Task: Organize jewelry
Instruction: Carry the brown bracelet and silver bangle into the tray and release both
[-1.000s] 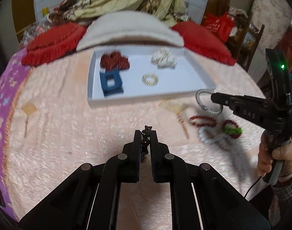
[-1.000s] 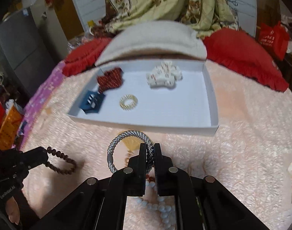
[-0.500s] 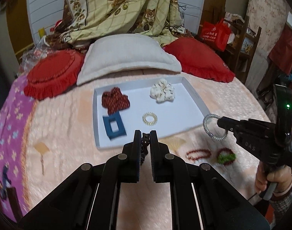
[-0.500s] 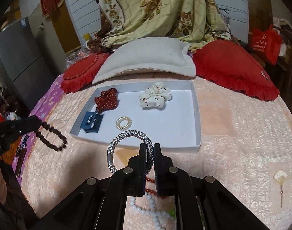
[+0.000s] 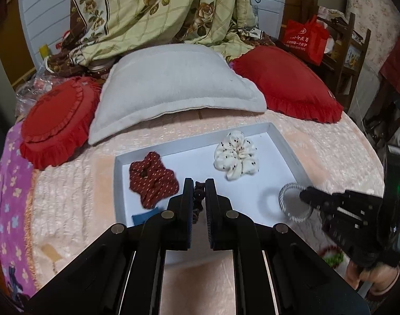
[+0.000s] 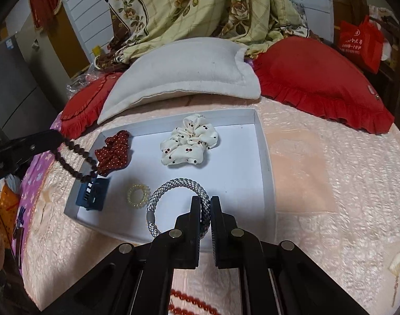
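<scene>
A white tray lies on the pink bedspread. It holds a dark red scrunchie, a cream scrunchie, a blue hair clip and a gold coil hair tie. My right gripper is shut on a silver braided bracelet and holds it above the tray's near side. My left gripper is shut on a dark brown bead bracelet, which hangs over the tray's left edge. The silver bracelet also shows in the left wrist view.
A grey-white pillow and two red cushions lie behind the tray. A red bead bracelet lies on the spread below my right gripper. A green and red bracelet lies near the right hand.
Both grippers have risen and moved forward from the bedspread to over the tray, each still holding its bracelet.
</scene>
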Available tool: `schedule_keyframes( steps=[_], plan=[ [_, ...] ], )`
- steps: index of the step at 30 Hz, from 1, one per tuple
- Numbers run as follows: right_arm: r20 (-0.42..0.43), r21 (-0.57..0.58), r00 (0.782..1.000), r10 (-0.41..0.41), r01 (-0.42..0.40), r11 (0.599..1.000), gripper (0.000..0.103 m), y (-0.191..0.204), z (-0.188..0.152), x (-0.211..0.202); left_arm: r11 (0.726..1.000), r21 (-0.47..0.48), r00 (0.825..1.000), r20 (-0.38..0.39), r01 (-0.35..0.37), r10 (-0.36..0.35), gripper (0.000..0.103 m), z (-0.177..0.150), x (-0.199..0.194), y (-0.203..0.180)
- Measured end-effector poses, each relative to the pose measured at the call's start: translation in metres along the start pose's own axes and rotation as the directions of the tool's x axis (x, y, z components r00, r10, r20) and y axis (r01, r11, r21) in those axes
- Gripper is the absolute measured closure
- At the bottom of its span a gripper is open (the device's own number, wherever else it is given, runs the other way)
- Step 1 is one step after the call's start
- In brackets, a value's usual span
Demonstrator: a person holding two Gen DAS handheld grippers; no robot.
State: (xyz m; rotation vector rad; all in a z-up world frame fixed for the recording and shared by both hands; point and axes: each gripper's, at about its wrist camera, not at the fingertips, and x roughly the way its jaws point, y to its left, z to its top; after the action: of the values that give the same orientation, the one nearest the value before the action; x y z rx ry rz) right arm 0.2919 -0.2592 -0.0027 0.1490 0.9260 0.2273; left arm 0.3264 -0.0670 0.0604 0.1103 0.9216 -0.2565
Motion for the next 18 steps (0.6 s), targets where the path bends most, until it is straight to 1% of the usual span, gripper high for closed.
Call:
schedule_keyframes(
  steps=[5,8,11,16,18],
  plan=[
    [-0.012,0.002,1.000,0.010,-0.010,1.000,0.096,0.001,-0.003,0.011,0.999,-0.045,1.000,-0.026,0.009,-0.011,0.096,0.004,0.025,0.009],
    [-0.021,0.003,1.000,0.006,-0.006,1.000,0.096,0.001,-0.005,0.018,0.999,-0.052,0.999,-0.038,-0.001,-0.001,0.096,0.002,0.036,0.011],
    [-0.033,0.006,0.999,0.000,0.000,1.000,0.096,0.003,-0.006,0.026,0.998,-0.064,0.999,-0.051,0.007,-0.010,0.096,0.004,0.045,0.011],
    [-0.044,-0.002,0.999,-0.005,0.005,1.000,0.096,0.006,-0.005,0.040,0.998,-0.065,0.999,-0.050,0.015,-0.019,0.096,0.014,0.058,0.009],
    [-0.047,0.004,0.999,-0.003,0.003,1.000,0.096,0.005,-0.003,0.046,0.996,-0.083,0.998,-0.043,0.039,-0.043,0.096,0.022,0.064,0.008]
  ],
)
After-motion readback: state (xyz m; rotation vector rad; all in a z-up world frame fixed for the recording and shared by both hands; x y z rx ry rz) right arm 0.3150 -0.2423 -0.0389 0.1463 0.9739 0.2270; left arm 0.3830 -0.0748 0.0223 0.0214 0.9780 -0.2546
